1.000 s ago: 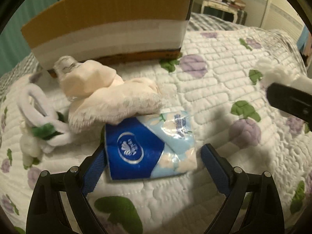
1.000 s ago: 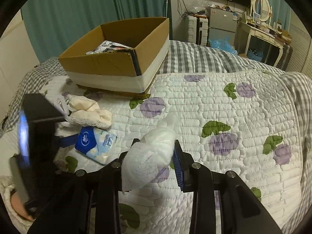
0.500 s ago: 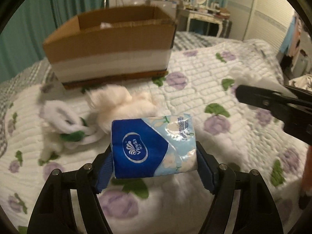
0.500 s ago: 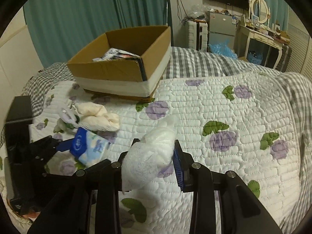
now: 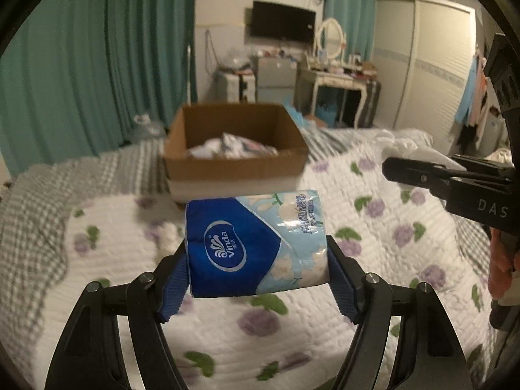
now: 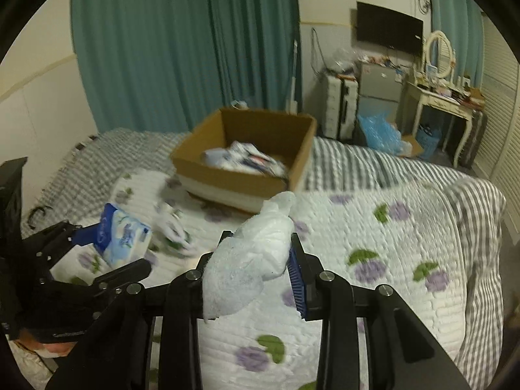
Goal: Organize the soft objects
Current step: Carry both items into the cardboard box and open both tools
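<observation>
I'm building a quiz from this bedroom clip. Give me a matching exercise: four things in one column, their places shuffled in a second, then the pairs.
Things:
1. blue plastic-wrapped tissue pack
2. white crumpled soft cloth
3. open brown cardboard box
4. black flat wall television

Places:
A. on the bed
B. on the wall
C. in the left tool
D. in the right tool

Pairs: 1-C, 2-D, 3-A, 4-B

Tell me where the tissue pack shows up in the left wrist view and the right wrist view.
Left wrist: tissue pack at lower centre, clamped in the left gripper.
Right wrist: tissue pack at the left edge, held above the quilt.
Shared landmark: the cardboard box, beyond the pack in both.
</observation>
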The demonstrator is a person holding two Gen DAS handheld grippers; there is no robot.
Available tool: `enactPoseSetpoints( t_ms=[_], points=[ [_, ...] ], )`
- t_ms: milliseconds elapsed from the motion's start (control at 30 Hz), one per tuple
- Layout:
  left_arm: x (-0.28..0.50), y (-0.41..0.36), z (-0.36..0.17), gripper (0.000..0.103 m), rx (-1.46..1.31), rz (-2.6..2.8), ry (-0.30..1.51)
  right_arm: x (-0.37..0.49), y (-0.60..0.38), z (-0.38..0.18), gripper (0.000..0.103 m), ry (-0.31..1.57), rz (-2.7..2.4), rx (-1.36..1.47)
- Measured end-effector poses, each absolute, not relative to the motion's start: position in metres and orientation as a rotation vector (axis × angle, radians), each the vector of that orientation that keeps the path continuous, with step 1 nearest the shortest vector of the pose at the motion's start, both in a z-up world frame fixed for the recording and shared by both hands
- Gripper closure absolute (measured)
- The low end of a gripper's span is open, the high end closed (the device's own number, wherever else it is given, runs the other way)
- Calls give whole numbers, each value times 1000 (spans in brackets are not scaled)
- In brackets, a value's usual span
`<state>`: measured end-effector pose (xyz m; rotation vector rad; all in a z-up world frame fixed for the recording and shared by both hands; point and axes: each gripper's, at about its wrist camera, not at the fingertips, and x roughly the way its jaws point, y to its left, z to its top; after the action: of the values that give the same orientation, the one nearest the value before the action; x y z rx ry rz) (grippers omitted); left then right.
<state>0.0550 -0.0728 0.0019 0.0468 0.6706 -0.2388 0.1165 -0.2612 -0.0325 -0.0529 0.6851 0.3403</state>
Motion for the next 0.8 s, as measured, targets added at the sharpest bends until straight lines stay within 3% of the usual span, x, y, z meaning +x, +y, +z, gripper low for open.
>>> enactPoseSetpoints(
  t_ms=[433,800],
  points=[
    [119,-38,71,29,55,-188,512,168,-196,35,71,565,401,-142],
    [227,-50,36,29,122,-197,516,278,-184,19,71,562,393,-105]
  ],
)
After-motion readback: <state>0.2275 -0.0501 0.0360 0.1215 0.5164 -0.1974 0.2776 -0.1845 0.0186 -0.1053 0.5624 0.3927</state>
